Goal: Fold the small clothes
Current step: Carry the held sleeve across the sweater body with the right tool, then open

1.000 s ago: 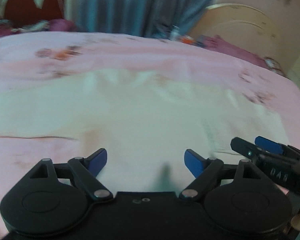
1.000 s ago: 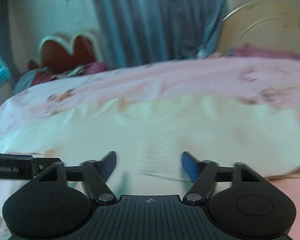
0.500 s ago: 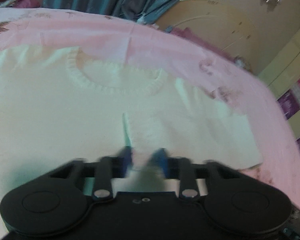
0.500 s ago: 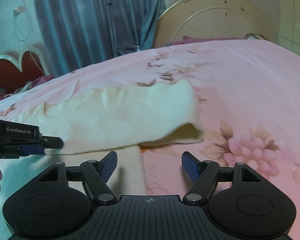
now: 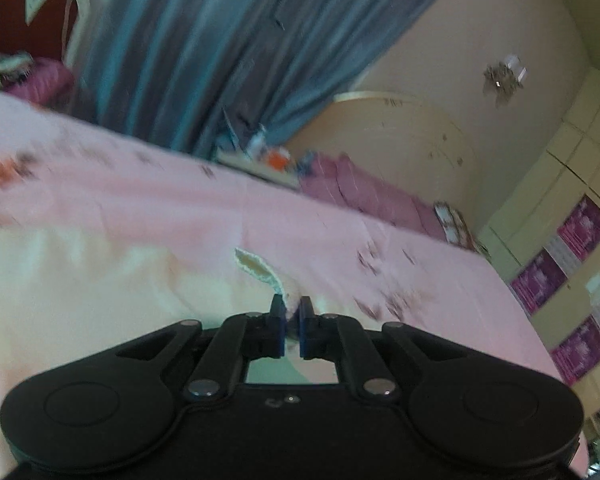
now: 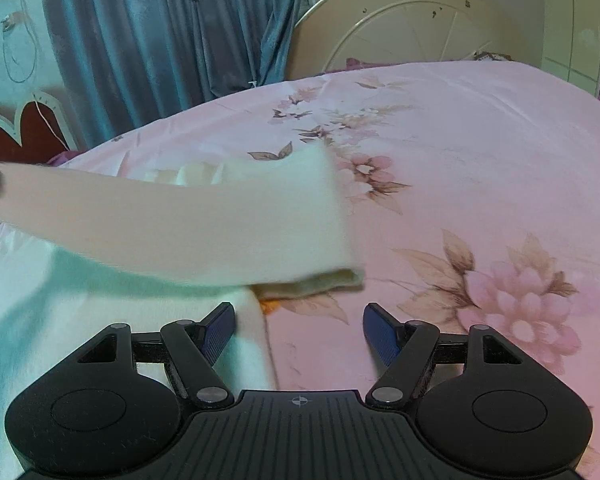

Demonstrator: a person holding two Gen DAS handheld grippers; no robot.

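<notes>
L claw [image 5: 291, 318] is clenched on a fold of the cream garment [image 5: 80, 292], blue pads nearly together w/ a bit of ribbed hem sticking up between and just past them. In the left wrist view the garment lies spread over the pink floral bed sheet [image 5: 228, 208], mostly to the left of the claw; that view is blurred, so fabric detail is hard to read. R claw [image 6: 299, 330] is released, jaws wide apart, nothing between them; its left pad [image 6: 220, 326] sits over the garment's edge, right pad over bare sheet. In the right wrist view a long cream strip of the garment [image 6: 188, 220] is lifted off the bed, running from the far left of frame to a free end hanging near centre, w/ the rest of the cloth lying flat below it at lower left. Bed sheet [image 6: 460, 160] fills the right half of that view. Behind the bed: blue-grey curtain [image 6: 160, 32], a round cream headboard-like panel [image 6: 400, 28], and a red heart-shaped headboard [image 6: 32, 132] at left.
</notes>
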